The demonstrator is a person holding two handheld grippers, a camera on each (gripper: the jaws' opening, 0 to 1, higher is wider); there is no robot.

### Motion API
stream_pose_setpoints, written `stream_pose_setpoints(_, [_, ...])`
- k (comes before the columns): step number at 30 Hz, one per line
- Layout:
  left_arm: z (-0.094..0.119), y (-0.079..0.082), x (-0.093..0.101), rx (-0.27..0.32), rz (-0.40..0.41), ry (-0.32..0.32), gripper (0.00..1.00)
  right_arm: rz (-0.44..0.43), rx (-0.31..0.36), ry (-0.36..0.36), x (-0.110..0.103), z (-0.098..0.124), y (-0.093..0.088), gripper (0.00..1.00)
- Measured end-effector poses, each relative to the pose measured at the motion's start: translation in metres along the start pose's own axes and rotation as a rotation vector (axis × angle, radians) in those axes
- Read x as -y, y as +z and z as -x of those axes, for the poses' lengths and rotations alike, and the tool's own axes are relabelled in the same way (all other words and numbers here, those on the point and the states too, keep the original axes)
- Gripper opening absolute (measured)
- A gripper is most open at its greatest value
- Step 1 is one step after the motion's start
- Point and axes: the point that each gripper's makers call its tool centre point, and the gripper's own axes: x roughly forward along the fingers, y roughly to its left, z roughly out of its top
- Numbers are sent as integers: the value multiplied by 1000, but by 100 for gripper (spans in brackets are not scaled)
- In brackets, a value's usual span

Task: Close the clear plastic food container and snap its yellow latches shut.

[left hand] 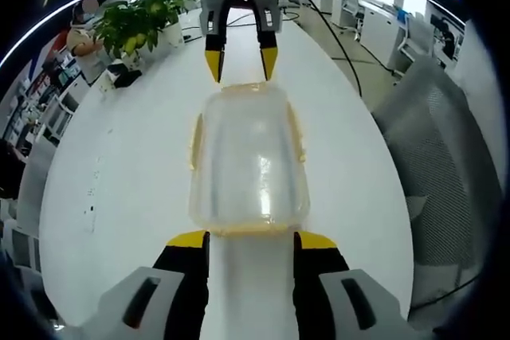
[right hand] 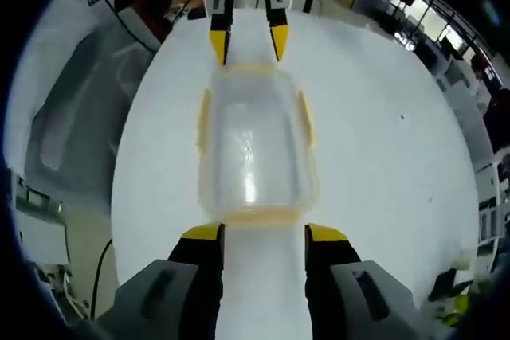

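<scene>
Table: a long white oval table carries the work. In the left gripper view its bare top runs wide on both sides of the box and far beyond it.
Table edges: in the left gripper view the right edge curves past a grey mesh office chair. In the right gripper view the left edge drops to a grey chair.
Container: the clear rectangular plastic food container with yellow latches sits along the middle of the table, lid on top, between the two grippers. In the right gripper view the same container shows yellow latches standing out along both long sides and a yellow strip at the near end.
Far clutter: a leafy green potted plant in a white pot stands near the far left edge in the left gripper view, well apart from the box. A black cable trails off the far right.
Left gripper: the left gripper, black jaws with yellow tips, stands apart, about as wide as the box end. The tips sit just beside the near end; touching or not, I cannot tell. Nothing is between them.
Right gripper: the right gripper is likewise parted and unloaded, tips just at its own end of the box. In the left gripper view it faces from the far end, yellow tips pointing down just beside the rim.
</scene>
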Motion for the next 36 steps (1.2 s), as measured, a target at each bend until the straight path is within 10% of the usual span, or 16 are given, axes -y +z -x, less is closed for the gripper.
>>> stream_pose_setpoints(20, [9, 6, -2, 31, 192, 99, 32, -211, 92, -111, 7, 7, 13, 33])
stream_pose_setpoints(36, [10, -5, -12, 98, 528, 233, 31, -392, 147, -197, 7, 0, 10, 29])
